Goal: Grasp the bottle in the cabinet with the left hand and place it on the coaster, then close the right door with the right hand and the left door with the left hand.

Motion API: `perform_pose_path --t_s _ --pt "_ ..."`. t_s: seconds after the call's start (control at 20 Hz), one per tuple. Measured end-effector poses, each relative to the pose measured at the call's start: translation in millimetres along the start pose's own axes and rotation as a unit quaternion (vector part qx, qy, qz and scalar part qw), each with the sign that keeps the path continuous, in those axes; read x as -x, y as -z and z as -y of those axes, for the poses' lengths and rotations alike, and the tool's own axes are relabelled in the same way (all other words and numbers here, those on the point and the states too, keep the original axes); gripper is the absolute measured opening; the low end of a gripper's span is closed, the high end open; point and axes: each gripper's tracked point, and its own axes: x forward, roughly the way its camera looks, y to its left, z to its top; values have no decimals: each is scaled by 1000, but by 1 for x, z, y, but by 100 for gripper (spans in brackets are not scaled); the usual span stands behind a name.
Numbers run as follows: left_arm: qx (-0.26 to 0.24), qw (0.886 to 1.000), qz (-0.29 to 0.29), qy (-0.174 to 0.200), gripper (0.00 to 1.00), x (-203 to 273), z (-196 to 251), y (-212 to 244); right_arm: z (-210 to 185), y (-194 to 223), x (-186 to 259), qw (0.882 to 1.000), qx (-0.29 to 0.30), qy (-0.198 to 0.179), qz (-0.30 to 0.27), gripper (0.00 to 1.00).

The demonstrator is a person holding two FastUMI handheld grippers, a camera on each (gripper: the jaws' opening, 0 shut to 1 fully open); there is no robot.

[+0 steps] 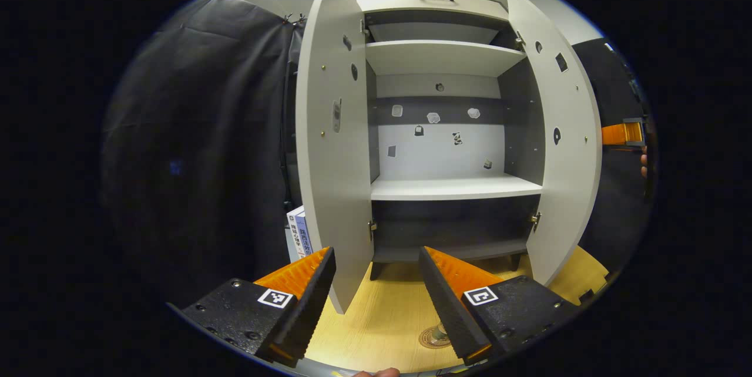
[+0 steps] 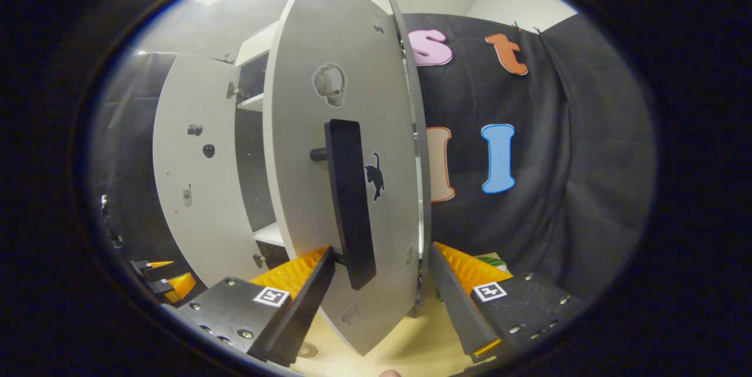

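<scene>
The white cabinet [image 1: 452, 188] stands with both doors swung out and its shelves bare. On the wooden table, low in the left gripper view, a small clear bottle [image 1: 438, 332] rests on a round coaster [image 1: 427, 340], partly hidden by one finger. My left gripper [image 1: 376, 253] is open, holding nothing, just in front of the left door [image 1: 332, 148]. In the right gripper view, my right gripper [image 2: 382, 249] is open at the outer face of the right door [image 2: 305, 189], its fingers either side of the door's lower part and the black handle [image 2: 349, 201].
Books [image 1: 298, 233] stand left of the cabinet behind the left door. The right gripper [image 1: 623, 133] shows beyond the right door [image 1: 564, 148], and the left gripper [image 2: 161, 283] shows low by the left door [image 2: 197, 177]. Something green [image 2: 487, 261] lies behind a finger.
</scene>
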Motion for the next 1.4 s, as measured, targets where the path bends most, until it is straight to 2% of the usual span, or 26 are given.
perform_pose_path --t_s 0.05,0.1,0.35,0.5,0.6,0.75,1.1,1.15,1.2,1.4 --pt "3 1000 -2 -4 88 0 -5 0 -4 0 -1 1000 1 -1 1 98" --pt "7 1000 -2 -6 90 -1 -9 0 -7 -1 -3 1000 3 -2 2 98" --pt "15 1000 14 -15 90 -2 -32 -15 -37 2 -25 1000 12 -13 4 98" --pt "19 999 21 -22 93 -7 -50 -25 -57 2 -48 1000 12 -8 4 100" --pt "31 999 25 -27 90 -6 -63 -31 -71 1 -64 1000 23 -1 7 100" --pt "34 998 28 -41 92 -7 -86 -32 -87 1 -85 999 36 7 8 100" --pt "41 997 29 -56 89 -10 -123 -36 -101 0 -110 999 38 18 18 100" --pt "42 997 30 -57 89 -11 -128 -37 -102 -1 -112 999 39 21 20 97" --pt "43 997 31 -57 89 -12 -132 -39 -103 -2 -116 999 44 24 22 100" --pt "49 996 39 -58 89 -16 -146 -46 -111 -3 -131 998 55 31 25 100"
